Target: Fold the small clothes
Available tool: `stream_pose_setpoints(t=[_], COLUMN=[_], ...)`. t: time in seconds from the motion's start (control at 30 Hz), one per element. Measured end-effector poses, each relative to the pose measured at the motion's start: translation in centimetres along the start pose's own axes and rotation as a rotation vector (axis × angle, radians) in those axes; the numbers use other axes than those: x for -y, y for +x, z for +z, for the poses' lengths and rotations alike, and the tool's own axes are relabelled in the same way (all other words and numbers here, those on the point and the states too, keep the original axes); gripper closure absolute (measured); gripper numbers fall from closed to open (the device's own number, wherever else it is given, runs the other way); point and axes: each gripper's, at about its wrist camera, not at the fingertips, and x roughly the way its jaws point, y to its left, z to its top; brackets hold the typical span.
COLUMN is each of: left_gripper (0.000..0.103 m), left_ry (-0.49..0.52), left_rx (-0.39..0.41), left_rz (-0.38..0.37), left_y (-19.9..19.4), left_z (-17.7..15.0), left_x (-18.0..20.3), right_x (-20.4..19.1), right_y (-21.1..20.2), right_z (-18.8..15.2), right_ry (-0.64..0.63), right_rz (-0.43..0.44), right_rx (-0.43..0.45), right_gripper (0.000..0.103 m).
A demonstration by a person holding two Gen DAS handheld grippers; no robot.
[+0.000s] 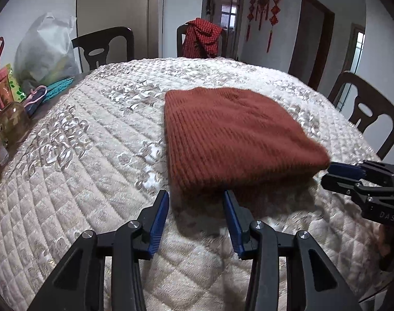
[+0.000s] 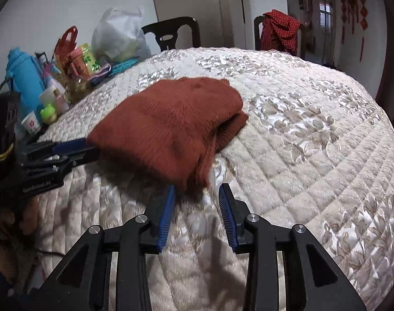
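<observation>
A rust-red knitted garment (image 1: 235, 134) lies folded into a thick rectangle on the cream quilted cover (image 1: 93, 155) that drapes the tabletop, roughly at its middle. The left wrist view shows its ribbed top face and a clean folded near edge; the right wrist view alone shows its side, where the stacked layers gape open toward the right gripper (image 2: 197, 194).

The left gripper (image 1: 195, 198) hovers just short of the near edge, blue pads apart, nothing between them. The right gripper's jaws also stand apart, a loose corner of the knit hanging just ahead of the gap; the pads do not press on it. Each camera catches the other tool at the garment's flank: the right gripper at the right-hand corner in the left view, the left gripper (image 2: 75, 150) at the left-hand corner in the right view, beside a person's hand (image 2: 28, 215) on its grip.

Beyond, dark wooden chairs (image 1: 103, 46) ring the table; one carries a red checked cloth (image 1: 203, 39). A white plastic bag (image 1: 46, 49) stands at the left rim among clutter. Only the right view shows a blue bottle (image 2: 24, 80) and a small green toy (image 2: 48, 114) there; only the left view shows the red knot ornaments (image 1: 264, 7) in full on the far wall.
</observation>
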Motion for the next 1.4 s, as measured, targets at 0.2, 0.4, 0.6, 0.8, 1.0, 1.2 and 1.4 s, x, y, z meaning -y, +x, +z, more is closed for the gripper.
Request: stream_pose_setpoints(t=[0.2, 0.4, 0.6, 0.8, 1.0, 1.2, 1.4], left_gripper=[0.057, 0.053, 0.049, 0.048, 0.046, 0.045, 0.043], left_ry=[-0.022, -0.002, 0.019, 0.022, 0.031, 0.032, 0.032], left_rx=[-0.033, -0.036, -0.041, -0.041, -0.042, -0.043, -0.043], left_rz=[0.015, 0.031, 0.040, 0.043, 0.049, 0.051, 0.050], left_y=[0.6, 0.7, 0.8, 0.9, 0.8, 0.8, 0.9], left_z=[-0.6, -0.9, -0.9, -0.9, -0.9, -0.9, -0.9], left_x=[-0.5, -0.1, 0.4, 0.2, 0.3, 0.3, 0.2], right_x=[-0.2, -0.7, -1.3, -1.3, -1.4, -1.4, -1.5], right_y=[0.6, 1.2, 1.4, 1.4, 1.4, 1.4, 1.4], right_z=[-0.2, -0.4, -0.5, -0.6, -0.6, -0.6, -0.6], right_ry=[-0.004, -0.028, -0.061, -0.057, -0.062, -0.059, -0.059], right_rz=[-0.025, -0.059, -0.072, -0.071, -0.076, -0.071, -0.072], right_rx=[-0.032, -0.067, -0.074, -0.072, -0.073, -0.073, -0.072], right_gripper=[0.067, 0.064, 0.056, 0.054, 0.054, 0.053, 0.053])
